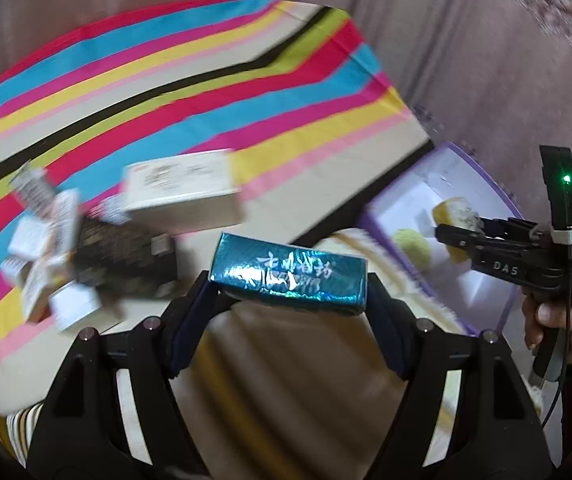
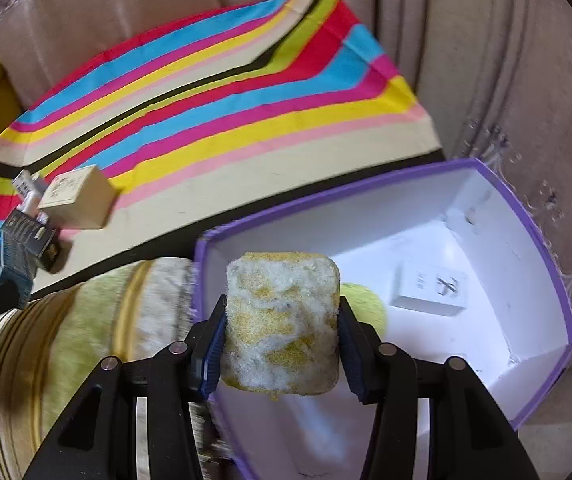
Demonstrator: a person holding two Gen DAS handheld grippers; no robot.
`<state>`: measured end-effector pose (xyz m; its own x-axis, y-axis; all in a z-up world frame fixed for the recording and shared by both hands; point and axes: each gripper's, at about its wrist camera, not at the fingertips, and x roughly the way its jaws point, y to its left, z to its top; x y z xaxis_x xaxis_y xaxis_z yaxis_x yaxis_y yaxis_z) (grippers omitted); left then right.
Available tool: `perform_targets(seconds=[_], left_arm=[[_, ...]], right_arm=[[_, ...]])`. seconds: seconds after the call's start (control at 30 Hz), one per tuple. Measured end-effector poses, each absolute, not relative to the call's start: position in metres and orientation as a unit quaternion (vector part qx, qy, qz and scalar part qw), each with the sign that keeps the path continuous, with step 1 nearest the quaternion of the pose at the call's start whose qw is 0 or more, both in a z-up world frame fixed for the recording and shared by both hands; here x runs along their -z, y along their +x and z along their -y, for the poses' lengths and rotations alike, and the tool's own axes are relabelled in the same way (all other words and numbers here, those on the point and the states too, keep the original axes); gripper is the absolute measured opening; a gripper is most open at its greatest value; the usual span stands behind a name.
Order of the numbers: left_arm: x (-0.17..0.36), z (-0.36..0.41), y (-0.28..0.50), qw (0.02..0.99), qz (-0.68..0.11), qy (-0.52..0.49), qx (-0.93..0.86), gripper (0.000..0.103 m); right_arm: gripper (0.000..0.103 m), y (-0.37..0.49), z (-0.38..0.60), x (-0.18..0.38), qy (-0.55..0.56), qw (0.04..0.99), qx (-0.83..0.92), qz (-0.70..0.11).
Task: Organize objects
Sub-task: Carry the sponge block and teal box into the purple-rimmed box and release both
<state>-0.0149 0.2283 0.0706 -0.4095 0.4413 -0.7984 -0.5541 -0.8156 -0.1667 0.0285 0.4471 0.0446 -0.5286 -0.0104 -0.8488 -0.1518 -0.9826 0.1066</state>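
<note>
The left black plastic hand-held gripper (image 1: 287,292) carries dark blue pads and silver screws; the right hand-held gripper (image 2: 282,344) matches, with white "DAS" lettering, a green light and a thin black cable.

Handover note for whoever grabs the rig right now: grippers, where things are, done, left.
Left gripper: shut on the teal foil box, held above the bed edge.
Right gripper: shut on the yellow-white sponge, over the purple-rimmed bin.
Done: white box and a green round item already lie in the bin.
Left: drop the sponge, then likely the teal box. A cream box, a dark box and several small packs sit on the striped cloth; the view is blurred, so count them again.
</note>
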Motion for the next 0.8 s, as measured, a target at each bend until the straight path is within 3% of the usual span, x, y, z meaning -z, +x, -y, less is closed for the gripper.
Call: perform_targets(seconds=[0.33,0.7,0.8], left_arm=[[-0.066,-0.332,-0.013,0.359,-0.105,-0.460,-0.805,0.076],[-0.054,-0.379,-0.008,0.389,-0.109,-0.477,-0.781,0.077],[-0.053,-0.383,-0.006,0.395,-0.109,-0.479,-0.776,0.082]], right_arm=[[0.050,0.047,-0.494,-0.036,-0.481,0.081,-0.867,-0.100],[0.052,0.060,-0.533,-0.032,-0.476,0.126,-0.862,-0.119],[0.064,0.060,-0.538,-0.032,-0.476,0.133,-0.861,-0.122]])
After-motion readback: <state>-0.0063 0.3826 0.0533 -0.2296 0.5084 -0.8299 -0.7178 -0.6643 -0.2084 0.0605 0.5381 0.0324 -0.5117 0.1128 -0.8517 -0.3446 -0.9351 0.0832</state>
